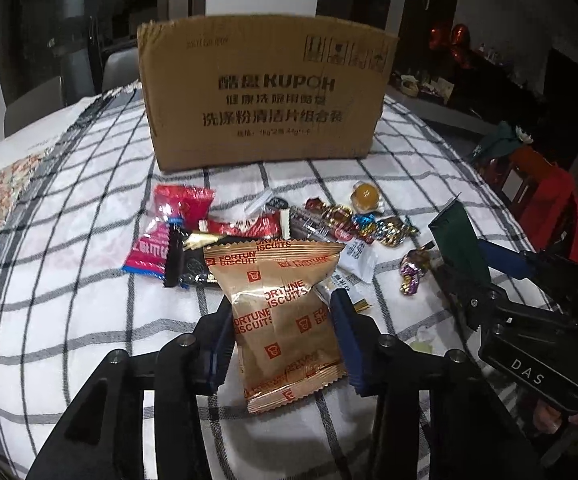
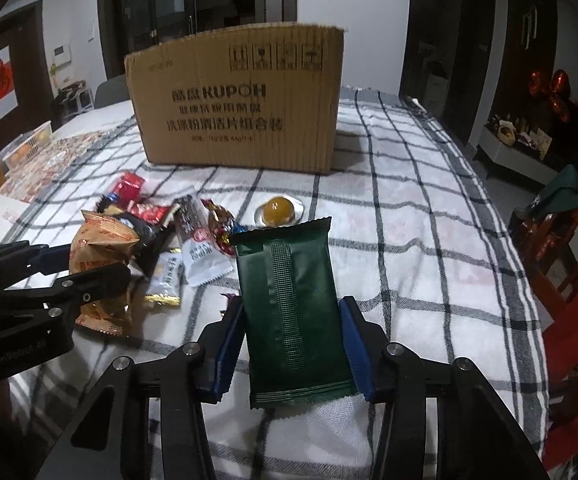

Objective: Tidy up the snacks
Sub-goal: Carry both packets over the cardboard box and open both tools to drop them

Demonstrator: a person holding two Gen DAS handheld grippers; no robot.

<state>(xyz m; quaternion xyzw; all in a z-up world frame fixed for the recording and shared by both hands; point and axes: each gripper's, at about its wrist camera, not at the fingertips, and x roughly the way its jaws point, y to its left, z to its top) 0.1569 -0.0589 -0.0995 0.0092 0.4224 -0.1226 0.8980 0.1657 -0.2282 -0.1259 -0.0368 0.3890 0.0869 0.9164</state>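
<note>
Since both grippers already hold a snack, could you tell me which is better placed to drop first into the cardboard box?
Probably the right gripper. Its green packet faces bare cloth up to the cardboard box, whereas the left gripper with the Fortune Biscuits pack must cross the snack pile.

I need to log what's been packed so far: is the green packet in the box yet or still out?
Out. The green packet stands gripped between the right gripper fingers over the checked cloth, short of the cardboard box.

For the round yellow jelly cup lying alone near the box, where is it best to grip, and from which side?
Grip the jelly cup across its domed middle, coming from above with fingers on opposite sides. Its flat clear rim lies on the tablecloth, probably too thin to pinch, and the cloth on its right side gives room.
</note>
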